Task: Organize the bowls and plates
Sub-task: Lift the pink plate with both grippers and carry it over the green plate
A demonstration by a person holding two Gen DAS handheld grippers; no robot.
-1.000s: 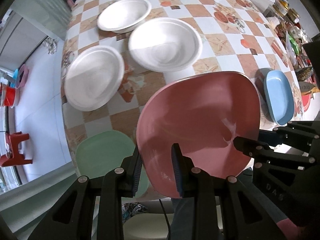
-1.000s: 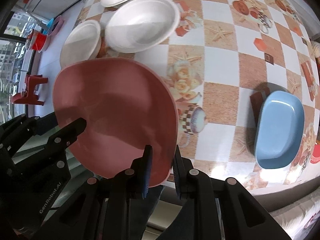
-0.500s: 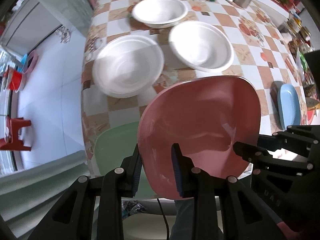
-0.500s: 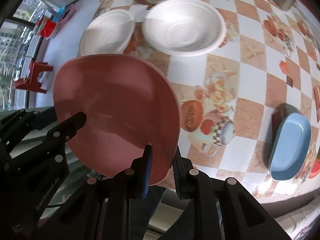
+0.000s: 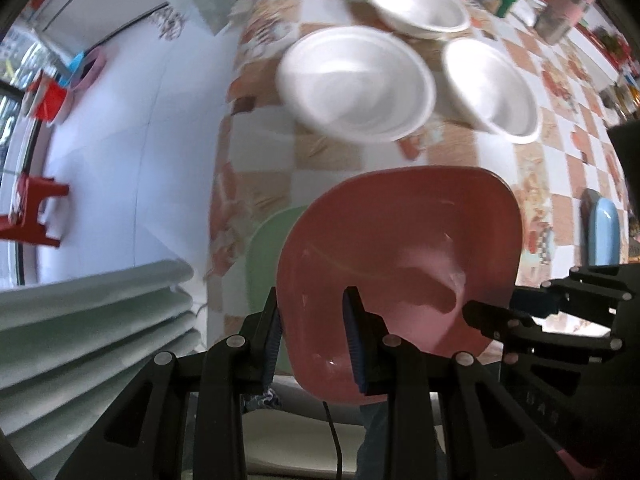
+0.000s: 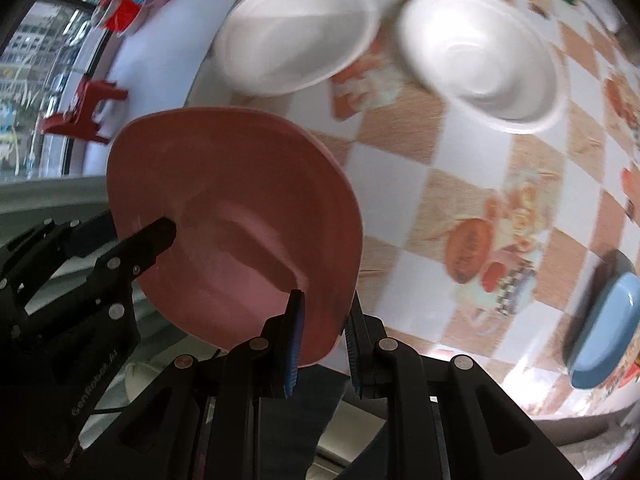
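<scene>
Both grippers hold one pink square plate (image 5: pixel 400 256) above the near table edge; it also shows in the right wrist view (image 6: pixel 240 216). My left gripper (image 5: pixel 314 320) is shut on its near left rim. My right gripper (image 6: pixel 324 328) is shut on its near right rim. A green plate (image 5: pixel 266 248) lies on the table just under and left of the pink one. Three white bowls (image 5: pixel 356 84) (image 5: pixel 490 88) (image 5: pixel 416 6) sit further back. A blue oval dish (image 5: pixel 604 232) lies at the right, also in the right wrist view (image 6: pixel 608 328).
The table has a checkered orange and white cloth (image 6: pixel 480 200). Bottles and jars (image 5: pixel 560 20) stand at the far edge. A red stool (image 5: pixel 28 216) and basins (image 5: pixel 68 84) are on the white floor to the left. A pale green ribbed object (image 5: pixel 88 320) is close at lower left.
Both grippers have carried the pink plate leftward along the near table edge, toward the green plate. The bowls and blue dish have shifted right in view. Both grips are unchanged.
</scene>
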